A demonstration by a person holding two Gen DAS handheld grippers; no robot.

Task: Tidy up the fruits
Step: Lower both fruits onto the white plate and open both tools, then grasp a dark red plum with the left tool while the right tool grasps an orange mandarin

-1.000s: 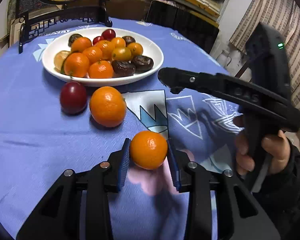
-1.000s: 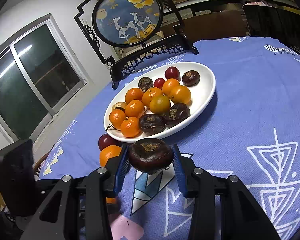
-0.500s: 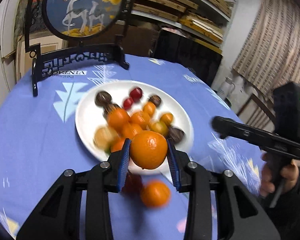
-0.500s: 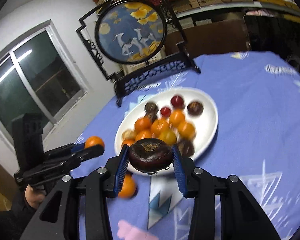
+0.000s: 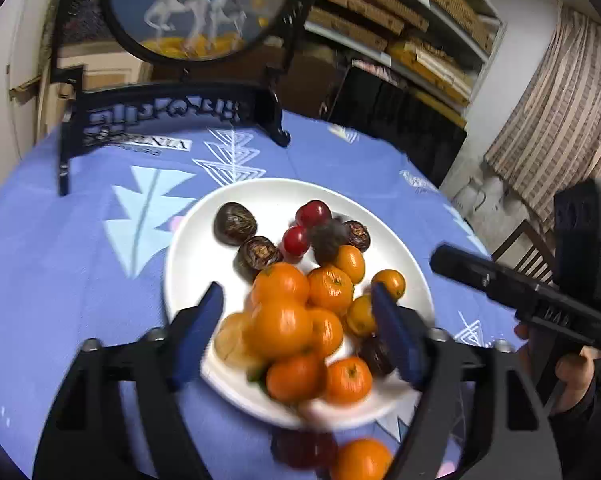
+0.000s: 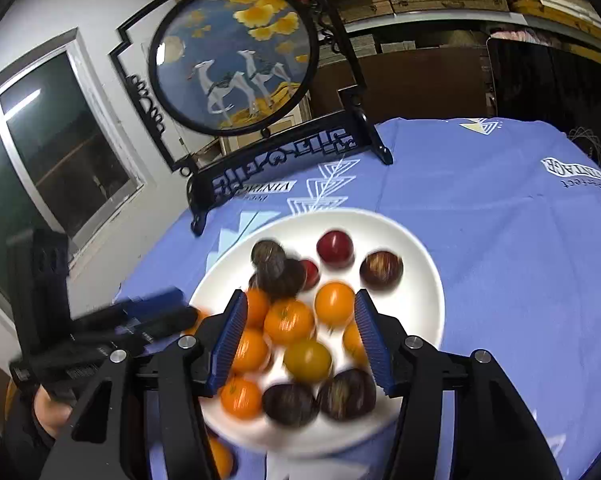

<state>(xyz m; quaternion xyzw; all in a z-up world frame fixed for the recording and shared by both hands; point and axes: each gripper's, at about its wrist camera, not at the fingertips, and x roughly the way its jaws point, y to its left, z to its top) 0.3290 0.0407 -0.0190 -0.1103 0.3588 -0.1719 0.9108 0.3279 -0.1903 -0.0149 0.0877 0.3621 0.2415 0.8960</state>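
Observation:
A white plate (image 5: pixel 204 248) on the blue tablecloth holds several oranges, dark brown fruits and red fruits; it also shows in the right wrist view (image 6: pixel 420 280). My left gripper (image 5: pixel 298 332) is open above the plate's near side, with a blurred orange (image 5: pixel 278 328) between its spread jaws, on the pile. My right gripper (image 6: pixel 300 338) is open above the plate, holding nothing. A blurred dark fruit (image 6: pixel 278 270) lies among the fruit at the plate's far side. An orange (image 5: pixel 360 460) and a red fruit (image 5: pixel 304 450) lie on the cloth in front of the plate.
A black stand with a round painted screen (image 5: pixel 188 8) stands at the table's far side, also seen in the right wrist view (image 6: pixel 236 60). The right gripper's body (image 5: pixel 540 300) is to the right of the plate. A window (image 6: pixel 52 152) is at left.
Both grippers moved over the plate and opened. The orange left the left gripper and the dark fruit left the right gripper; both now lie among the plate's fruit.

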